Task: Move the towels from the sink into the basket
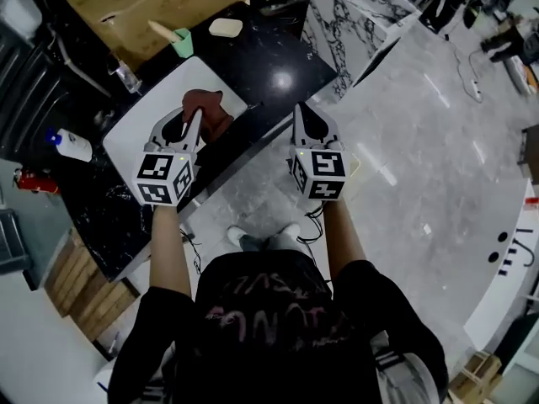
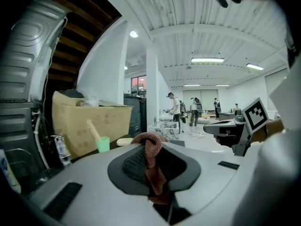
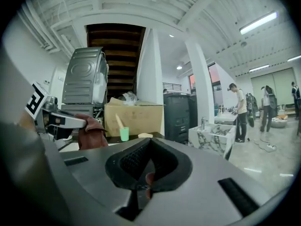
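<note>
**Left gripper holds the towel**

I see my left gripper (image 1: 195,118) clamped on the brown towel (image 1: 210,106). The towel hangs between its jaws, over the white sink (image 1: 135,133). Beside it, on its right, my right gripper (image 1: 301,112) has its jaws together. I see no towel in them.

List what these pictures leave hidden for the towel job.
Basket: in no view, beyond every frame's edge.
Sink bottom, head view: covered by the left hand-held gripper and its brown towel; other towels unknowable.
Reddish speck inside right hand-held gripper, right gripper view: too small to name.
</note>
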Demonstrator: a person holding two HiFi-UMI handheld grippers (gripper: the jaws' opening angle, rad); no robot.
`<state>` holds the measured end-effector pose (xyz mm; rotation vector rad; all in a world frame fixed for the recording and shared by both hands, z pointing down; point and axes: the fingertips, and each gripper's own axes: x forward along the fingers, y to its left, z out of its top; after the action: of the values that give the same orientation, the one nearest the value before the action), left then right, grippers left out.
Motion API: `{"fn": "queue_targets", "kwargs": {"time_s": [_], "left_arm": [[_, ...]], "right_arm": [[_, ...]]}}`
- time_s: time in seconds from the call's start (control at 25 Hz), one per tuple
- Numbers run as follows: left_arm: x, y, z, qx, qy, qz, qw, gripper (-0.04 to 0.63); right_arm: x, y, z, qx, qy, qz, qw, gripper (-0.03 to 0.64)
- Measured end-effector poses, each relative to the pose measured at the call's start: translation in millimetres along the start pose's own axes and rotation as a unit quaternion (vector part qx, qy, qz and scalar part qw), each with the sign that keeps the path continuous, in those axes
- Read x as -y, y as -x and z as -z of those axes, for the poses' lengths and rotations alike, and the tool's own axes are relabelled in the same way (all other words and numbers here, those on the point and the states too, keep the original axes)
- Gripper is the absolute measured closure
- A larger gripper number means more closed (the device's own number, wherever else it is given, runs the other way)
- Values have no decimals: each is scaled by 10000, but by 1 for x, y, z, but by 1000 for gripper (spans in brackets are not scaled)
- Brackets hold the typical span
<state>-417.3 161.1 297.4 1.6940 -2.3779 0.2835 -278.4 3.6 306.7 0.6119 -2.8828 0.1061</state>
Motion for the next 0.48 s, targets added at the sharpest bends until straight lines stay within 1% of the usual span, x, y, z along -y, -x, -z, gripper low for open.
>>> {"fn": "queue_targets", "kwargs": {"time_s": [0.2, 0.32, 0.48], "left_arm": [[80, -56, -30, 25, -276, 656, 9975, 537], [134, -87, -43, 32, -421, 1088, 9932, 537], [206, -123, -50, 8, -574, 1585, 9857, 537]], "right_arm": [[88, 38, 2, 66, -247, 625, 9977, 601], [143, 69, 9, 67, -472, 1041, 9934, 601], [209, 107, 28, -33, -582, 1535, 9864, 601]]}}
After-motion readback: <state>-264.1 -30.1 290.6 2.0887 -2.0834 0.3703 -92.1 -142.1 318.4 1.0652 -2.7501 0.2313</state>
